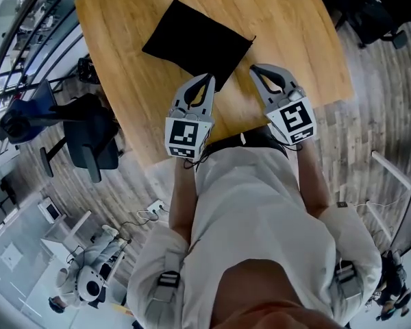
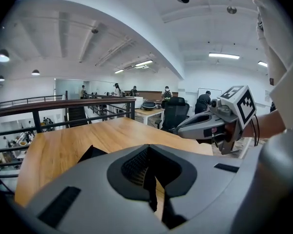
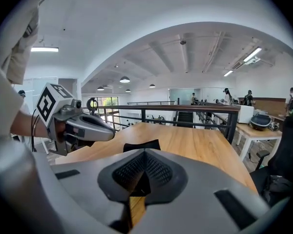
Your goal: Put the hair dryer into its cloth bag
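The black cloth bag point(image 1: 195, 40) lies flat on the wooden table point(image 1: 288, 26), near its middle. No hair dryer shows in any view. Both grippers hang in the air over the table's near edge, side by side, short of the bag. The left gripper point(image 1: 209, 78) has its jaws together with nothing between them, and its tip hangs over the bag's near corner. The right gripper point(image 1: 253, 68) is shut and empty too. In the left gripper view the closed jaws point(image 2: 147, 149) point across the table, with a bag corner point(image 2: 90, 153) beyond. The right gripper view shows the bag point(image 3: 141, 145) past its closed jaws point(image 3: 145, 153).
A black office chair point(image 1: 89, 139) stands on the wood floor left of the table. A white robot point(image 1: 89, 279) sits on the floor at lower left. A dark railing point(image 3: 185, 112) runs past the table's far side, with desks and people beyond it.
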Demonstrator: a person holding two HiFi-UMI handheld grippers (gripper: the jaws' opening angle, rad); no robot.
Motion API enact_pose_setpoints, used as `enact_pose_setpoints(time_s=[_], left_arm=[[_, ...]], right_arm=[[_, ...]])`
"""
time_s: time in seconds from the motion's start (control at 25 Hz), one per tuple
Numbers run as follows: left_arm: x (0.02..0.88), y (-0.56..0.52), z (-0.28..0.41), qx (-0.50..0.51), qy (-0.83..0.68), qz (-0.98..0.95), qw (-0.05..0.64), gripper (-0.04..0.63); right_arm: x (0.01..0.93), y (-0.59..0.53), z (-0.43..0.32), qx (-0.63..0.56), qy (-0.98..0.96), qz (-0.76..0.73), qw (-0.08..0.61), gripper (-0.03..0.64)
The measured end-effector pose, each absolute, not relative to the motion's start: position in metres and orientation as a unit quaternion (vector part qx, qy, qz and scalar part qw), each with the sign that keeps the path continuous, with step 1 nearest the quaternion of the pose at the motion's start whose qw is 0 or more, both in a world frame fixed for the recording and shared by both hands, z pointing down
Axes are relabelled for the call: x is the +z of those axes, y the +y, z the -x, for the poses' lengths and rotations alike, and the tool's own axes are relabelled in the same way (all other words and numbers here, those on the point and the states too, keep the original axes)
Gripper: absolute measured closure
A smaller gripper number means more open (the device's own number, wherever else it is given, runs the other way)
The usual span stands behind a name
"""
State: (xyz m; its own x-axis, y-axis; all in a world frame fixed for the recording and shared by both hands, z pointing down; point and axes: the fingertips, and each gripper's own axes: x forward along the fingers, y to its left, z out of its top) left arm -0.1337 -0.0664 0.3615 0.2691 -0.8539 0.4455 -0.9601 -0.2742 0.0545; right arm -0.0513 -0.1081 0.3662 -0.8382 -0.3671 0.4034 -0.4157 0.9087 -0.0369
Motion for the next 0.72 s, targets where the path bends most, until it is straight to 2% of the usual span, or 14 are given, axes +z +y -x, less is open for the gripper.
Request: enact_pose_setpoints(time_s=[0.72], left_arm=[[0.363,-0.07,0.144,0.158,-0.589,-0.775,0.166,0.577]], right_arm=[[0.375,-0.105,0.061,0.076,-0.956,-0.191,0.209,0.597]])
